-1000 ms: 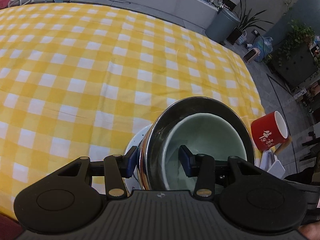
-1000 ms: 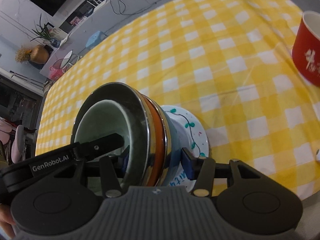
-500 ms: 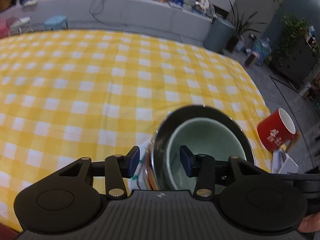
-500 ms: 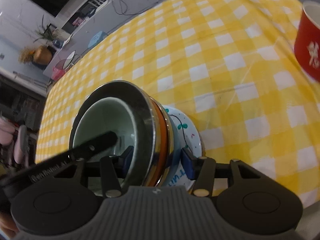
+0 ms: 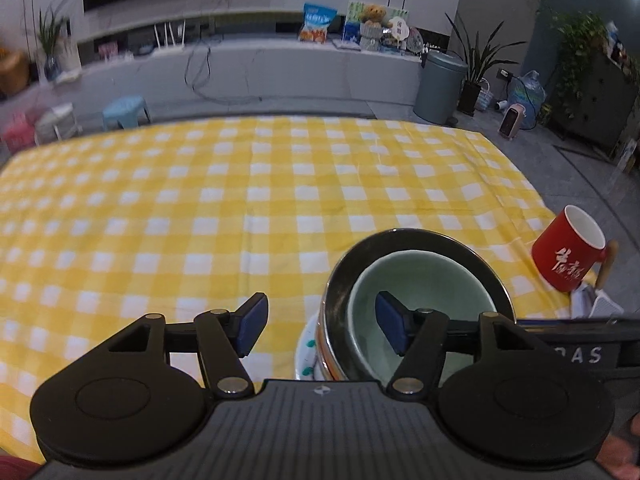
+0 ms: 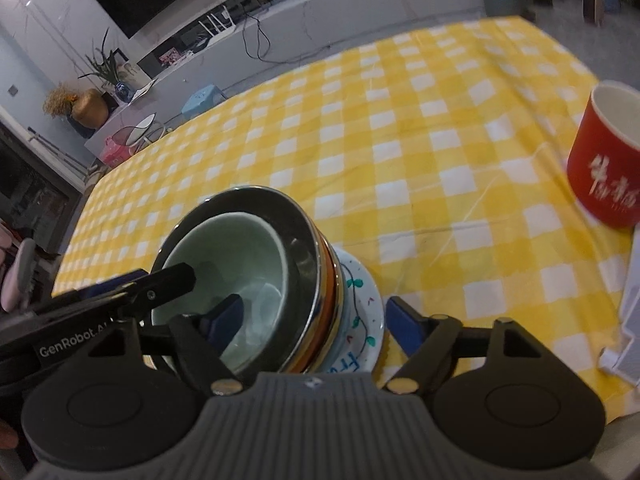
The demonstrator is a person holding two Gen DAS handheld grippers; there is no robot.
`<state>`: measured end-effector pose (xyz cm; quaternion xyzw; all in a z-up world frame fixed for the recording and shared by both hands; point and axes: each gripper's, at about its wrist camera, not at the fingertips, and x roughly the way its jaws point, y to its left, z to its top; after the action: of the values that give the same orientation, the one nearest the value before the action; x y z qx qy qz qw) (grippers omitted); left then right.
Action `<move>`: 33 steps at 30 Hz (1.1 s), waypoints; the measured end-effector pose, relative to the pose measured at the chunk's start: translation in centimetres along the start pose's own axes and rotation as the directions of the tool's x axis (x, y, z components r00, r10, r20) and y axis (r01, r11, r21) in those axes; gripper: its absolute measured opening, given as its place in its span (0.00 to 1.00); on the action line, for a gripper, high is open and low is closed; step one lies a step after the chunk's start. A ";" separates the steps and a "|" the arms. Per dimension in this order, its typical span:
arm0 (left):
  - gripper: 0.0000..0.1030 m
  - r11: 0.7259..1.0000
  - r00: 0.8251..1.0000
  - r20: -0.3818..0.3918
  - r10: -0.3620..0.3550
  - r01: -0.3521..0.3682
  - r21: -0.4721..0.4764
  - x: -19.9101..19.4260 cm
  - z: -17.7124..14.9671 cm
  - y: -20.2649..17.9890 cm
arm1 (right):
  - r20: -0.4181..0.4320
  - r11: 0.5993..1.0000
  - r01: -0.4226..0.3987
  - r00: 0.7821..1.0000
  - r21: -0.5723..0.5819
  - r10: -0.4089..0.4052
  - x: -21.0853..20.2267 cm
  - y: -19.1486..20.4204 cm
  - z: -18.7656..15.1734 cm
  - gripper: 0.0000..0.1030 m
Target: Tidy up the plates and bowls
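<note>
Letting go of the nested stack looks like the step in hand: both tongs have just been spreading their jaws, and no pad presses on anything.

The left gripper [image 5: 322, 322] stands released astride the stack's left rim: one blue pad hangs free over the checked tablecloth [image 5: 200, 208], the other hangs inside the pale green bowl [image 5: 420, 296].

That bowl sits in a steel bowl [image 6: 296, 240]; beneath come an orange-rimmed dish [image 6: 331, 280] and a white painted plate [image 6: 364, 300]. The stack stands near the cloth's near edge, toward its right corner.

The right gripper [image 6: 316, 322] is likewise released, straddling the stack's right rim, one pad inside the green bowl, the other just beside the plate, apart from it.

A red mug [image 6: 604, 164] stands well apart, at the right edge.

Next, I judge, both tongs should lift straight clear without clipping the rims; the stack appears done.
</note>
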<state>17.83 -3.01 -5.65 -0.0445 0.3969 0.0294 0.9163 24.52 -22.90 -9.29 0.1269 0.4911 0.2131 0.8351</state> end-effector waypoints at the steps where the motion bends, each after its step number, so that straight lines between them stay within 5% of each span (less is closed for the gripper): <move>1: 0.75 1.000 1.000 0.010 0.011 -0.011 0.010 -0.2 -0.1 -0.1 | 0.013 1.000 0.008 1.000 -0.010 -0.008 -0.2 0.1 0.0 0.84; 10: 0.80 0.999 0.999 0.050 0.018 -0.020 0.043 -2.5 -1.2 -1.1 | 0.126 0.991 0.091 0.989 -0.097 -0.078 -2.8 1.0 -0.9 0.89; 15: 0.83 0.985 0.991 0.127 0.051 -0.071 0.159 -4.8 -2.4 -2.9 | 0.215 0.974 0.197 0.962 -0.108 -0.170 -5.0 1.6 -2.5 0.89; 23: 0.82 0.990 0.982 0.190 0.010 -0.037 0.138 -9.7 -4.7 -3.0 | 0.300 0.952 0.296 0.917 -0.076 -0.261 -8.3 2.9 -6.4 0.91; 33: 0.76 0.996 0.984 0.180 0.015 -0.031 0.087 -11.3 -7.7 -2.5 | 0.295 0.935 0.330 0.913 -0.132 -0.281 -9.3 6.0 -11.9 0.92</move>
<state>4.78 -6.54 -2.51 0.0040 0.3144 0.0261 0.9489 8.78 -22.12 -5.37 0.0007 0.3644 0.1034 0.9255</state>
